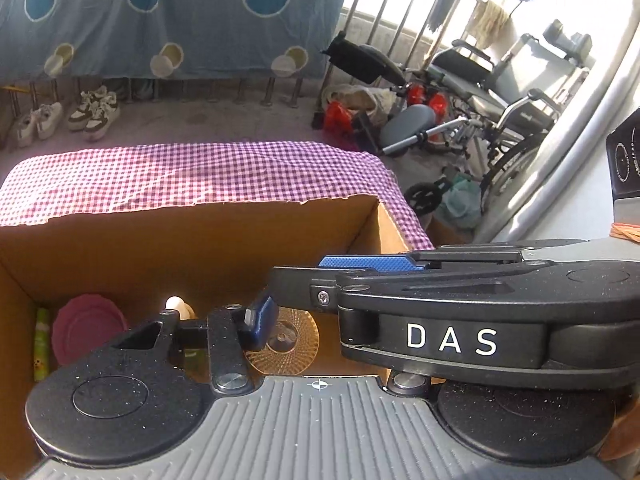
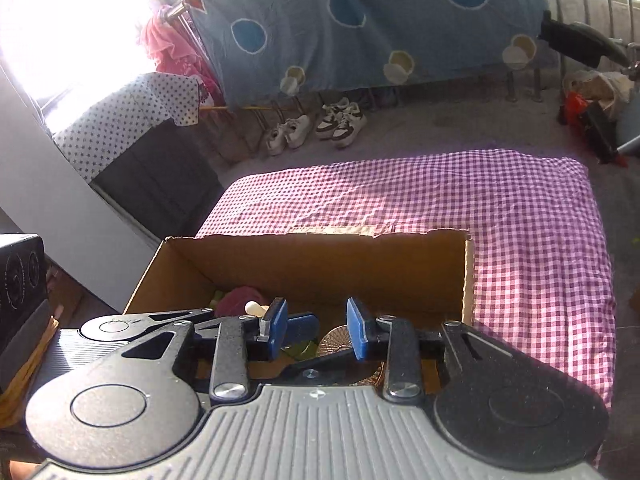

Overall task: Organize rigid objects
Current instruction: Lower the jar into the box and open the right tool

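Now both claws hover over the cardboard box, the right claw parted and empty; just beneath it lies a ribbed glass dish, stiff, slippery, breakable, best pinched at its rim. Left claw is partly hidden; I cannot tell its state.

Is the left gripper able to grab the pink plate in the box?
Probably yes. The pink plate lies uncovered at the bottom of the open cardboard box, and the left gripper hangs above the box with empty jaws.
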Available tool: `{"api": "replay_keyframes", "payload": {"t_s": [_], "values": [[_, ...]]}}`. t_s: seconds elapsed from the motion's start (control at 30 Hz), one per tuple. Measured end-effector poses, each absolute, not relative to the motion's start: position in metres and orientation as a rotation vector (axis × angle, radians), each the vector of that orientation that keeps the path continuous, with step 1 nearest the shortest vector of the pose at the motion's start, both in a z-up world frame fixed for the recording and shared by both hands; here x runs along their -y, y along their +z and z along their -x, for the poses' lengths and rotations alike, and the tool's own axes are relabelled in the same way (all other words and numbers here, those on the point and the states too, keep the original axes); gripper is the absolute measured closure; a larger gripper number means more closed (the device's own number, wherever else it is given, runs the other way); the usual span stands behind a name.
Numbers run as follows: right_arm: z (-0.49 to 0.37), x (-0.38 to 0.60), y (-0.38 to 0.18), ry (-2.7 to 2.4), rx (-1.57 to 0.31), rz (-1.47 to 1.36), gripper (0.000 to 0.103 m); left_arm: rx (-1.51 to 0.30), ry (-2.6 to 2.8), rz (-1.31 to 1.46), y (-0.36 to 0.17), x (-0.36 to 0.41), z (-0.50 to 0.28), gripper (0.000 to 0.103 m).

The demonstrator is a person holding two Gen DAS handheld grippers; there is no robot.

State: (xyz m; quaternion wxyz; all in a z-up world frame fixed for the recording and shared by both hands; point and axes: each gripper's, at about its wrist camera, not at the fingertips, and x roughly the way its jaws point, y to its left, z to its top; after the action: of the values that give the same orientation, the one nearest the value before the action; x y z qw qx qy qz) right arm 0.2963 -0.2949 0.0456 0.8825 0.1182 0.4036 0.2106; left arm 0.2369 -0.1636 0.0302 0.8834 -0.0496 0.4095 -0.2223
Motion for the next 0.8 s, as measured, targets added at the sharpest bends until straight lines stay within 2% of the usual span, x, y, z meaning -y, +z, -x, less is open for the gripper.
{"api": "replay_keyframes", "payload": {"t_s": [0.27,0.37,0.43,0.5,0.63,0.8], "values": [[-0.272,0.305,0.055,0.418,-0.803,-0.280,0.067,-0.823,-0.469,0.083,0.044,0.162,-0.222,0.050],[-0.253,0.312,0.068,0.417,-0.763,-0.312,0.067,-0.788,-0.476,0.067,0.055,0.159,-0.206,0.042],[-0.232,0.315,0.079,0.415,-0.726,-0.329,0.067,-0.758,-0.483,0.050,0.064,0.155,-0.190,0.033],[-0.211,0.316,0.088,0.417,-0.696,-0.344,0.067,-0.736,-0.496,0.034,0.070,0.148,-0.173,0.030],[-0.165,0.317,0.098,0.435,-0.640,-0.395,0.065,-0.707,-0.527,0.011,0.080,0.130,-0.135,0.015],[-0.089,0.310,0.098,0.473,-0.548,-0.472,0.063,-0.685,-0.555,-0.032,0.083,0.099,-0.084,0.005]]}}
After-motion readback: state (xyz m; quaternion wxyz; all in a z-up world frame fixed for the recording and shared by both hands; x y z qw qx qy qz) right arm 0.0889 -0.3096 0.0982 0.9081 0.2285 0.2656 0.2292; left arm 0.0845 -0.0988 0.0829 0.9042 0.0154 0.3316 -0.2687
